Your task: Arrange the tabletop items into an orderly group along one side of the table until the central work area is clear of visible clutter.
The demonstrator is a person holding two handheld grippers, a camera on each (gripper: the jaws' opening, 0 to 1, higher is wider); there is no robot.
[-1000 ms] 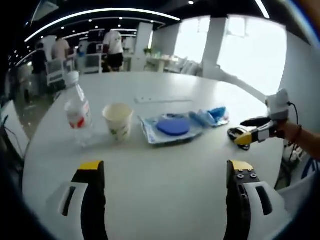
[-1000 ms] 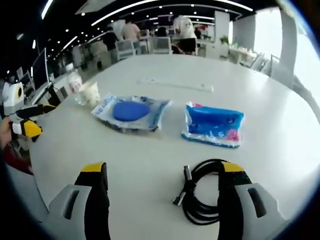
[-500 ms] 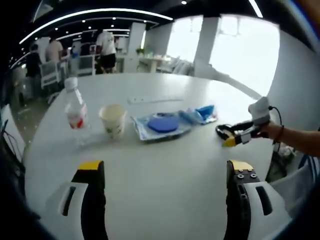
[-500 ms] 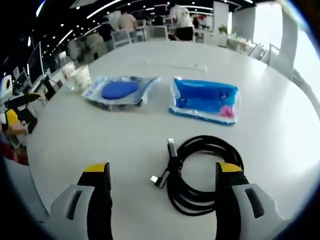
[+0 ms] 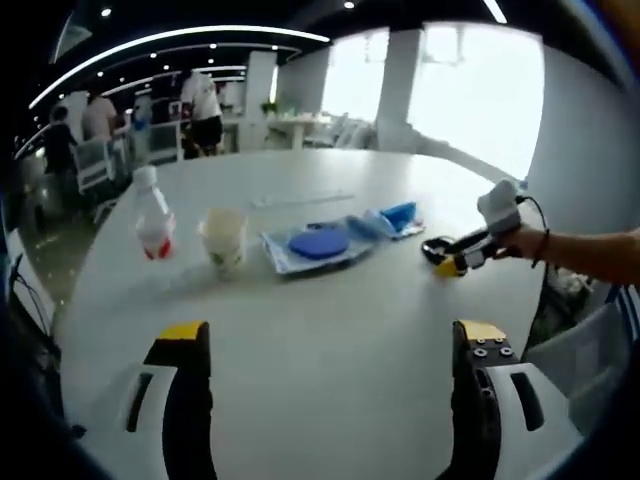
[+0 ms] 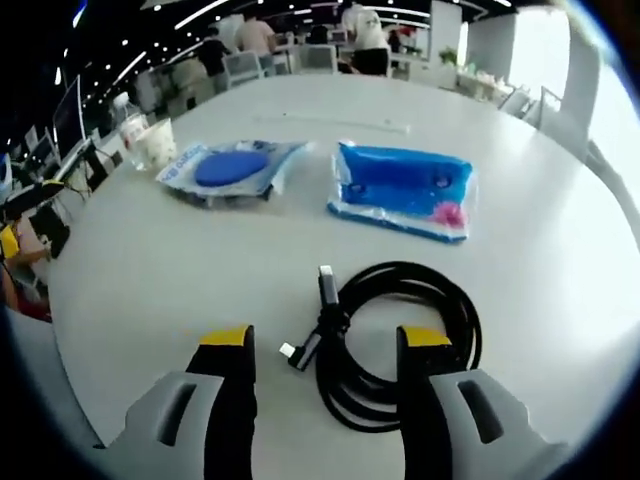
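right gripper (image 6: 325, 350) jaws stand apart, straddling the coiled black cable (image 6: 395, 340) on the white table (image 6: 150, 260). left gripper (image 5: 325, 345) jaws spread wide over bare tabletop. beyond: blue packet (image 6: 403, 188), blue disc pouch (image 6: 222, 170), paper cup (image 5: 224, 240), water bottle (image 5: 152, 213).

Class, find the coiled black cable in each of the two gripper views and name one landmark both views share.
Left gripper view: black cable right of centre, by the right gripper.
Right gripper view: cable low centre, between the jaws.
Shared landmark: the blue packet just beyond it.
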